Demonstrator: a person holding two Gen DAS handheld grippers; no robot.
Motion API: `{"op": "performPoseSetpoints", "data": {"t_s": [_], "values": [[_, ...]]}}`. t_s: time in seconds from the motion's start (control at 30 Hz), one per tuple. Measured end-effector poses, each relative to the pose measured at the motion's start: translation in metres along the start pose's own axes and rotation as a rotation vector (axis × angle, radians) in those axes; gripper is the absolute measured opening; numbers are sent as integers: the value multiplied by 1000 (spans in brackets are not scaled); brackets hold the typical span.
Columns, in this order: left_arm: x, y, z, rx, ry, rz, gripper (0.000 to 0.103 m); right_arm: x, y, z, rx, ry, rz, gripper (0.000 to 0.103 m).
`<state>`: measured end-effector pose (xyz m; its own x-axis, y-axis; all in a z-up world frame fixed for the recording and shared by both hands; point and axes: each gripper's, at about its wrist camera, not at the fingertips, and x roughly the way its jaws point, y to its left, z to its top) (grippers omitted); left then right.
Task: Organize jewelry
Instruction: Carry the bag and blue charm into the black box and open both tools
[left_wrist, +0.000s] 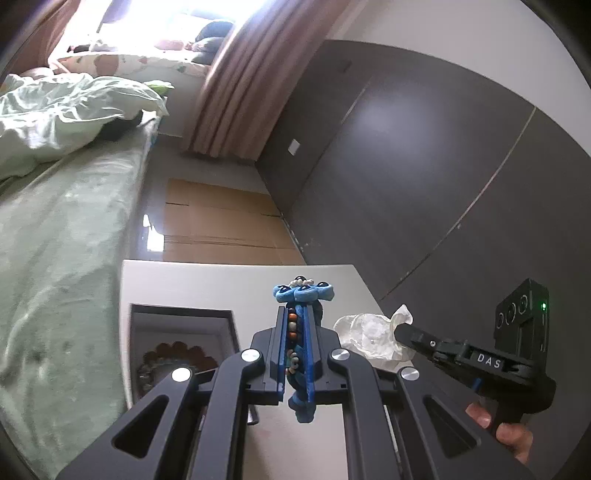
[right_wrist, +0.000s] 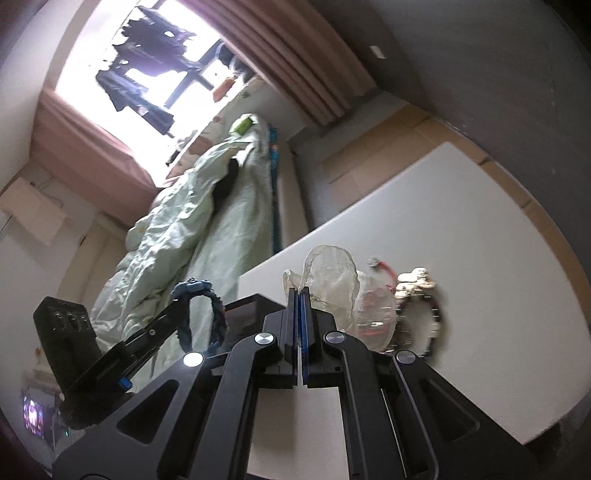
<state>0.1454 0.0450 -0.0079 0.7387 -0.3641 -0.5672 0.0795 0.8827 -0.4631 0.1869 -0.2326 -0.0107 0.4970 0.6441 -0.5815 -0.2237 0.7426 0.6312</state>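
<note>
My left gripper (left_wrist: 299, 306) is shut on a blue braided bracelet (left_wrist: 303, 291) with beads, held above the white table (left_wrist: 207, 284); the bracelet also shows in the right wrist view (right_wrist: 201, 314). An open box (left_wrist: 177, 321) at the left holds a brown beaded bracelet (left_wrist: 177, 356). My right gripper (right_wrist: 299, 291) is shut on a crumpled clear plastic bag (right_wrist: 332, 280); the bag also shows in the left wrist view (left_wrist: 369, 334). More bracelets (right_wrist: 417, 306) lie on the table beside the bag, with a red cord one (right_wrist: 384, 267).
A bed with green bedding (left_wrist: 55, 236) runs along the table's left side. Flattened cardboard (left_wrist: 218, 225) lies on the floor beyond the table. A dark wall panel (left_wrist: 424, 166) stands at the right. The white table (right_wrist: 480, 258) stretches right past the bracelets.
</note>
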Motion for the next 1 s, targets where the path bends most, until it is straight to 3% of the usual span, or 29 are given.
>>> {"op": "performPoseSetpoints", "data": {"t_s": [0.4,0.9,0.97,1.0], "values": [[-43,35,0,-59,-51,64,6,24,55,-24,-96,23,151,3],[-52,68,9,-136,-70,85,6,83,94,-47,-160,122,214,3],[-53,73,11,-146,-68,84,6,96,103,-53,-192,165,238,7],[-53,73,10,-150,-65,84,6,100,105,-55,-207,185,225,20]]}}
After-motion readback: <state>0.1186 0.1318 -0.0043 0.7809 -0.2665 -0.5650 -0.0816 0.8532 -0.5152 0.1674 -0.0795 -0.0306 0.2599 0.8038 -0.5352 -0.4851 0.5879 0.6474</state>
